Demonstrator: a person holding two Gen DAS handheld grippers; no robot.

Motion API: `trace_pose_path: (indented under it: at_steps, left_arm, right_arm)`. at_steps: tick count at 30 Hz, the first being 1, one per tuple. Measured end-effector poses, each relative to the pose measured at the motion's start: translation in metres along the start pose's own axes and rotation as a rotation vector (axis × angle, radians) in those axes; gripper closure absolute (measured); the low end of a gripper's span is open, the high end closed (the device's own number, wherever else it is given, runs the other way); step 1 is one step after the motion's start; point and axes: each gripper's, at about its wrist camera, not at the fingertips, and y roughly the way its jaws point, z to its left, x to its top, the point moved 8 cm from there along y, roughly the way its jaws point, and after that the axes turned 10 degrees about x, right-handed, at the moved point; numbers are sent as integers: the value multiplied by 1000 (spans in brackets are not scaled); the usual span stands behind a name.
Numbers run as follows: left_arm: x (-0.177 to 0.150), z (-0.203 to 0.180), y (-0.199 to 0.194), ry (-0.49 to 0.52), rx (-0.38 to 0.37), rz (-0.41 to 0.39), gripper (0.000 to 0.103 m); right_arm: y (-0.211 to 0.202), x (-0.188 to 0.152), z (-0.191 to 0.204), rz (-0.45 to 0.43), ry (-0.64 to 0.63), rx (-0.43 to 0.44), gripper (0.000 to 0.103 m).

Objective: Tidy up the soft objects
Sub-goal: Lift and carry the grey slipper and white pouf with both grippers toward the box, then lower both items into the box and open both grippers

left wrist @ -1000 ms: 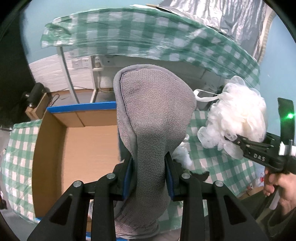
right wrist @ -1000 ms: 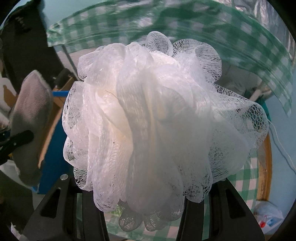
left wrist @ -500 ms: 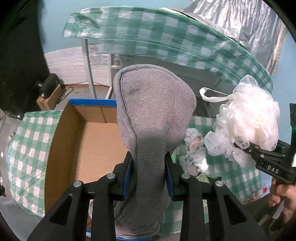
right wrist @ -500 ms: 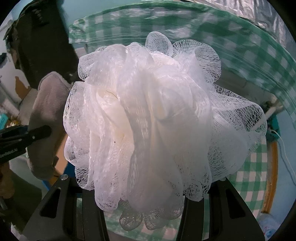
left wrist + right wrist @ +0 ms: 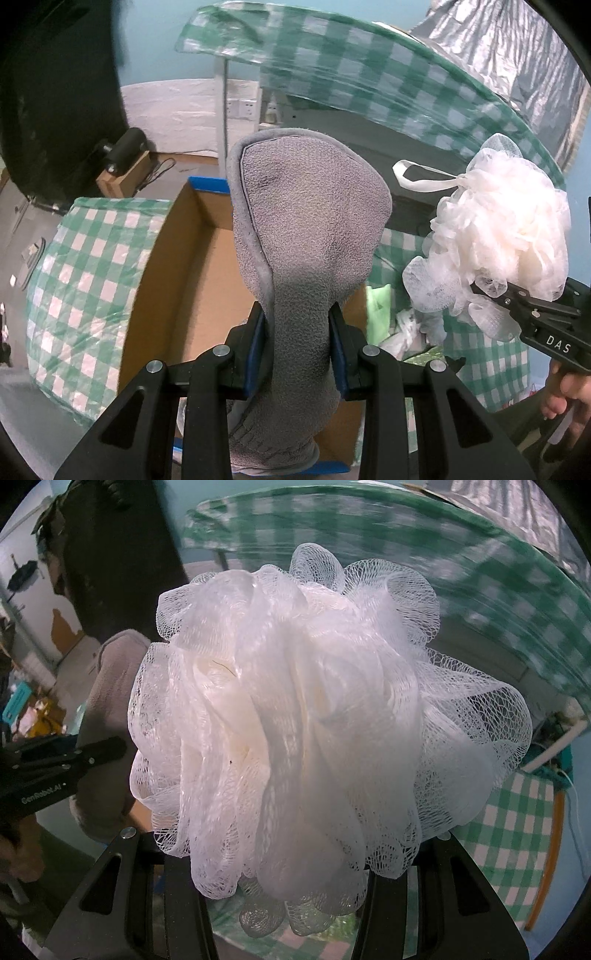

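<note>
Left wrist view: we have the left gripper (image 5: 295, 347) clamped on a grey fleece sock (image 5: 303, 236), its blue pads pressing the sock's narrow middle. The sock stands up out of the jaws with its long axis running along the fingers — broad rounded end pointing away from the camera, ribbed cuff end hanging back below the pads. Under and beyond it lies the open cardboard box (image 5: 173, 266) on the green checked cloth (image 5: 85, 266).

We hold the white mesh bath pouf (image 5: 314, 720) in the right gripper (image 5: 291, 893); the jaws are partly closed on its lower folds, though the mesh hides the pads themselves. It hangs in the air to the right of the box, above the cloth, with its ribbon loop (image 5: 421, 177) pointing toward the sock.

To do this step well, we judge that each item should be brought squarely over the box opening before release — sock first, lowered so it lies flat along the box floor. Keep the two grippers apart so the loop does not snag.
</note>
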Motion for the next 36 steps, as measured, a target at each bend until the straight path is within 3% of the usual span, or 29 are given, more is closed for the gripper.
trace_pose_path:
  at_steps: [13,30,32,34,36]
  left_arm:
    - [-13,43,16,-59,31,36,71]
    - [-32,67,44,-83,96,110,70]
    - [-34,70,48,-97,97,122,67]
    - [-34,72,51,-109,104,132,55]
    - [-34,75,52,-123,119,132,51]
  right_arm:
    - [39,17,45,46,-77,58,58]
    - [94,33,77,139,-149,71,58]
    - [101,34,78,148,-149,72,57]
    - [104,36,79,151,-154,76,55]
    - [106,39,83,154,-169,79,47]
